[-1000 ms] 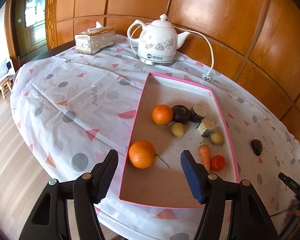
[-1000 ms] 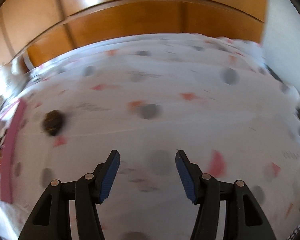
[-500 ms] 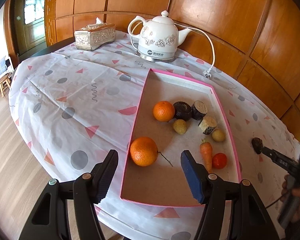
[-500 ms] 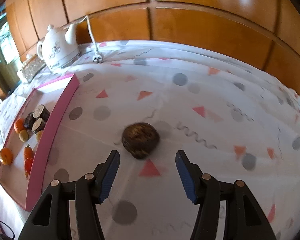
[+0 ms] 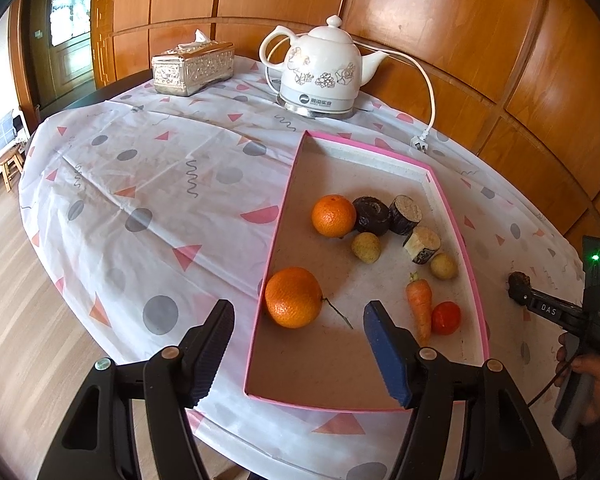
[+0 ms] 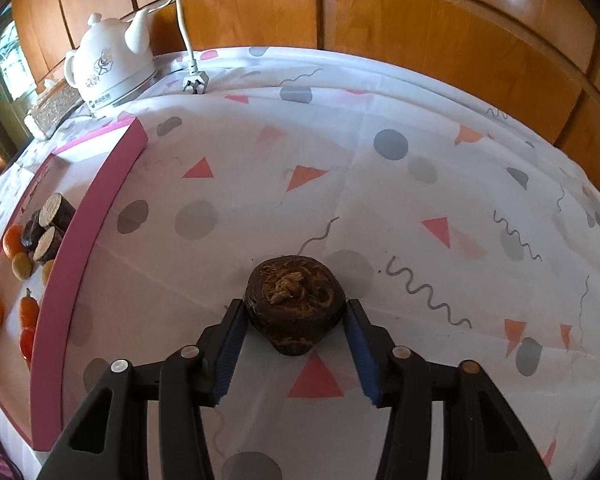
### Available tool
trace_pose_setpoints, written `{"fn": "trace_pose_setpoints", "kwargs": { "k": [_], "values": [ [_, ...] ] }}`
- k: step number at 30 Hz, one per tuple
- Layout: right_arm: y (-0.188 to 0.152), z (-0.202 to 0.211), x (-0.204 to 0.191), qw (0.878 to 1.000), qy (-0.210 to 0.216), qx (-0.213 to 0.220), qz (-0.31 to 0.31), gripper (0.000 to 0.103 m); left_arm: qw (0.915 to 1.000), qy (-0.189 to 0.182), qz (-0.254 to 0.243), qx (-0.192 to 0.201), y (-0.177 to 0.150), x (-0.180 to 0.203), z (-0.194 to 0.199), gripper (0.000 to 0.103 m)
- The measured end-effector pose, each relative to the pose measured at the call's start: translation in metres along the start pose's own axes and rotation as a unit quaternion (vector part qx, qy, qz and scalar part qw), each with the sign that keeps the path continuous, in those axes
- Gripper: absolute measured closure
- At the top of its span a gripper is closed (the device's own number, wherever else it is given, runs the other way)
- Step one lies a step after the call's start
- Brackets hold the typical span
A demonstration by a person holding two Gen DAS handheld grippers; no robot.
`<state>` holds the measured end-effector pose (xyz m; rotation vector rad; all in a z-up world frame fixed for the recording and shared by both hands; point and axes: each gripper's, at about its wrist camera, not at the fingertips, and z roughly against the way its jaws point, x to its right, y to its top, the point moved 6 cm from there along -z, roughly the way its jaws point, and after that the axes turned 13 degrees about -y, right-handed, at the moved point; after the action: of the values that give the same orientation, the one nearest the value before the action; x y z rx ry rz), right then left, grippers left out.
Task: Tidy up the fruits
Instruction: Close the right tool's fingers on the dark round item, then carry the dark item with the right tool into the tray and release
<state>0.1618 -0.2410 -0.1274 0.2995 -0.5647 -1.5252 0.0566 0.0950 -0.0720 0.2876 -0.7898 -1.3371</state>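
Observation:
A dark brown knobbly root (image 6: 295, 304) rests on the patterned tablecloth, right of the pink tray (image 6: 96, 208). My right gripper (image 6: 296, 309) straddles it; its jaws are closing and both blue pads touch its sides. The left wrist view shows the same root (image 5: 519, 280) at the tip of that gripper (image 5: 540, 305), with a hand behind. My left gripper (image 5: 299, 311) hangs open over the tray's near end (image 5: 276, 224), just short of a large orange (image 5: 294, 297). Further in lie a smaller orange (image 5: 333, 216), dark root pieces (image 5: 405, 209), a carrot (image 5: 419, 304) and a red fruit (image 5: 446, 317).
A white kettle (image 5: 320, 72) with cord and plug (image 5: 420, 145) stands behind the tray, a silver tissue box (image 5: 192, 66) to its left. Wood panelling curves round the back. The round table's near edge drops to a wooden floor (image 5: 16, 320).
My right gripper swung over the cloth to the dark root, which now sits between its fingers, and the jaws narrowed onto it. The left gripper stayed put.

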Motion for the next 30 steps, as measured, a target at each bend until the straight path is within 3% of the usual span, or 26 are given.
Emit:
{"fn": "trace_pose_setpoints", "kwargs": {
  "k": [14, 30],
  "values": [
    [-0.006, 0.045, -0.022, 0.998, 0.063, 0.028, -0.009, 0.053, 1.0000, -0.004, 0.003, 0.007, -0.001, -0.001, 0.006, 0.033],
    [0.000, 0.116, -0.144, 0.976, 0.176, 0.074, 0.110, 0.053, 0.9987, 0.014, 0.030, 0.038, 0.007, -0.028, 0.025, 0.032]
  ]
}}
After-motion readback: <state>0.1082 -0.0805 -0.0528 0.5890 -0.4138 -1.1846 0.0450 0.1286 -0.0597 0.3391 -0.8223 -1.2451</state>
